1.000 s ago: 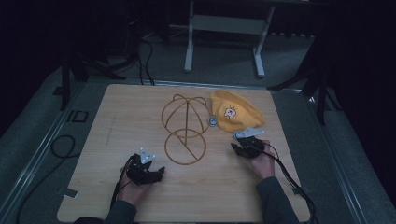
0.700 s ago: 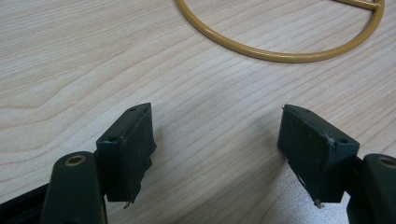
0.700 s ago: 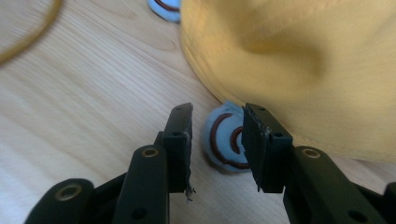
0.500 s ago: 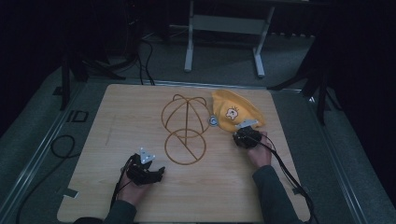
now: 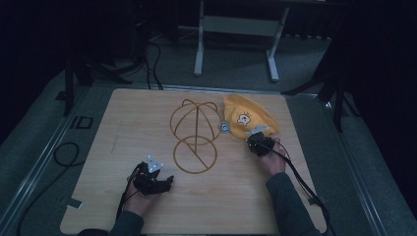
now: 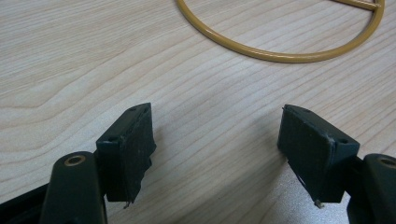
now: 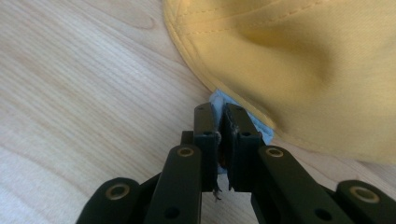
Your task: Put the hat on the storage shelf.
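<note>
A yellow cap [image 5: 248, 118] with a small cartoon patch lies at the table's far right. In the right gripper view the cap [image 7: 299, 60] has a light-blue tab [image 7: 215, 98] at its near rim. My right gripper [image 7: 220, 114] has just been closing and is now shut on that tab. From above, the right gripper [image 5: 255, 139] sits at the cap's near edge. A golden wire hat form [image 5: 196, 123] stands mid-table on a ring base [image 6: 280, 57]. My left gripper [image 5: 164, 179] rests near the front of the table. The left gripper [image 6: 217, 126] is open over bare wood.
A small grey round piece [image 5: 224, 127] lies between the wire form and the cap. The wooden table [image 5: 123, 128] ends at dark floor on all sides. A cable loop [image 5: 64, 152] lies on the floor at left, and metal stand legs [image 5: 199, 49] rise beyond the far edge.
My right hand has moved forward to the cap's near rim, and its jaws have closed on the blue tab. The left hand has stayed put.
</note>
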